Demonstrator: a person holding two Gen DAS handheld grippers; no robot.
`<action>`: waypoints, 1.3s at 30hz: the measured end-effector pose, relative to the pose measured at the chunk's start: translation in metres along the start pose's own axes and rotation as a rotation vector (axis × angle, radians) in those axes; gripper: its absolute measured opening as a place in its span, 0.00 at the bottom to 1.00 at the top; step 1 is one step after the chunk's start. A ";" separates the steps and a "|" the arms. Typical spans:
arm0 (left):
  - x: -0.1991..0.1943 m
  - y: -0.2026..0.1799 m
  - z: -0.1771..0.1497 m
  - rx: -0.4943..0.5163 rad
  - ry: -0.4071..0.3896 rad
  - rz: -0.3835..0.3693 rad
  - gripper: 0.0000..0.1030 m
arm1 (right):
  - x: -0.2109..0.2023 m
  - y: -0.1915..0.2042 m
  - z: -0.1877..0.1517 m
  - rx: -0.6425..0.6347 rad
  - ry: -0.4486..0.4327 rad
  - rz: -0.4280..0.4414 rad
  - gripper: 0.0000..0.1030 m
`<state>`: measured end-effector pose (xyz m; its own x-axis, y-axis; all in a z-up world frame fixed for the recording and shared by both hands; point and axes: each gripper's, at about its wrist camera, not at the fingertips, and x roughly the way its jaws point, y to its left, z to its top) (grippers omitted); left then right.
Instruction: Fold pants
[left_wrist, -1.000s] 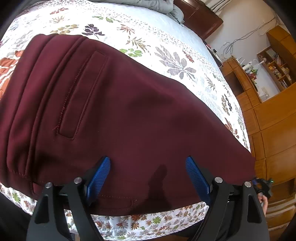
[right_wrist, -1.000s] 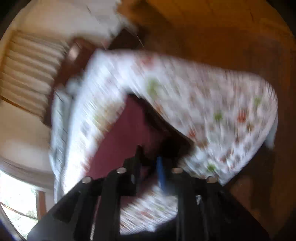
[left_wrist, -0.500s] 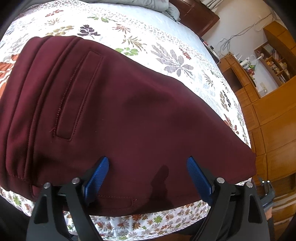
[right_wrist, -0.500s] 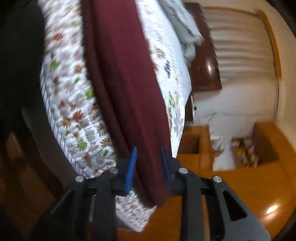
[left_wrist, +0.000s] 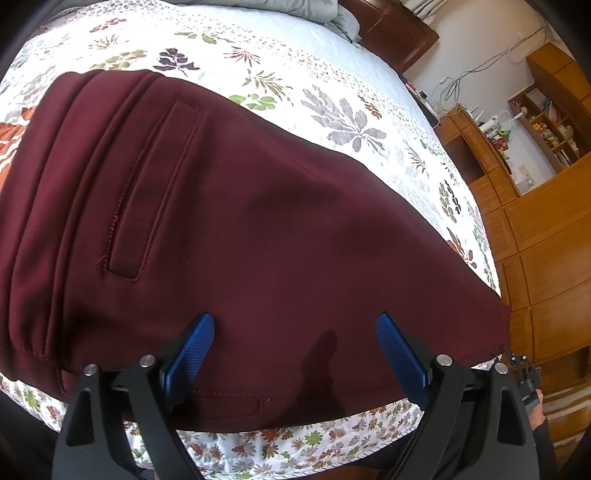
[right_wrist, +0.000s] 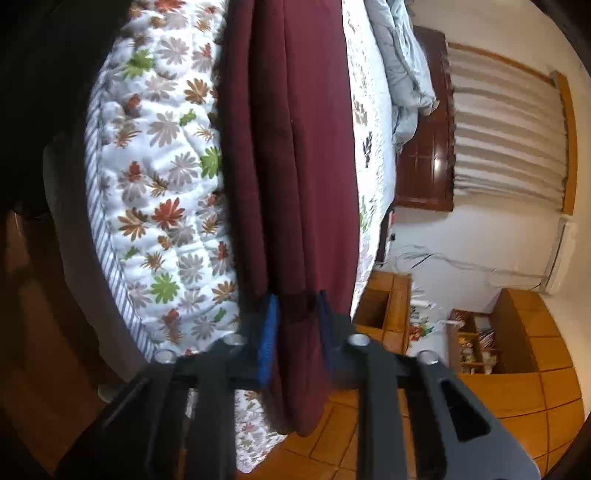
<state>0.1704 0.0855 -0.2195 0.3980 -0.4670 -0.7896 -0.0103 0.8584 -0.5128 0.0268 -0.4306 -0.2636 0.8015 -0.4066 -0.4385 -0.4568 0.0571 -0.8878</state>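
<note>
Dark red pants (left_wrist: 258, 221) lie flat on the flowered bedspread (left_wrist: 332, 110), waistband to the left and a welt pocket (left_wrist: 155, 192) facing up. My left gripper (left_wrist: 295, 343) hovers over their near edge. Its jaws are wide and still opening, and nothing is pinched between the blue pads (left_wrist: 192, 343). In the right wrist view the pants (right_wrist: 310, 147) run along the bed's edge and their end hangs past the corner. My right gripper (right_wrist: 297, 317) is closing there with the layered fabric filling the gap between its pads. That gripper also shows small at the pants' far right end (left_wrist: 524, 369).
A grey duvet (right_wrist: 406, 74) and a dark wooden headboard (right_wrist: 424, 129) are at the head of the bed. Wooden cabinets and shelves (left_wrist: 535, 129) line the wall to the right, above an orange wooden floor (right_wrist: 480, 406). A hand and sleeve (left_wrist: 539, 410) are at the right edge.
The right wrist view went from a blurred swing to a steady look along the pants' edge, and its jaws narrowed onto the fabric. The left pads spread slightly. The left hand stayed put.
</note>
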 end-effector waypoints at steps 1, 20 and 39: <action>0.000 0.000 0.000 0.001 0.001 0.000 0.88 | -0.001 -0.001 0.000 0.007 -0.001 0.007 0.07; -0.002 0.004 0.000 0.014 0.015 -0.015 0.88 | -0.021 -0.042 -0.034 0.507 0.053 0.159 0.52; 0.001 -0.003 0.000 0.018 0.016 0.014 0.90 | 0.090 0.001 -0.259 2.845 -0.405 0.954 0.70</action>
<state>0.1711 0.0827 -0.2192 0.3832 -0.4579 -0.8021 0.0011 0.8687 -0.4954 -0.0015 -0.7029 -0.2675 0.9461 0.2279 -0.2300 0.2167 0.0822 0.9728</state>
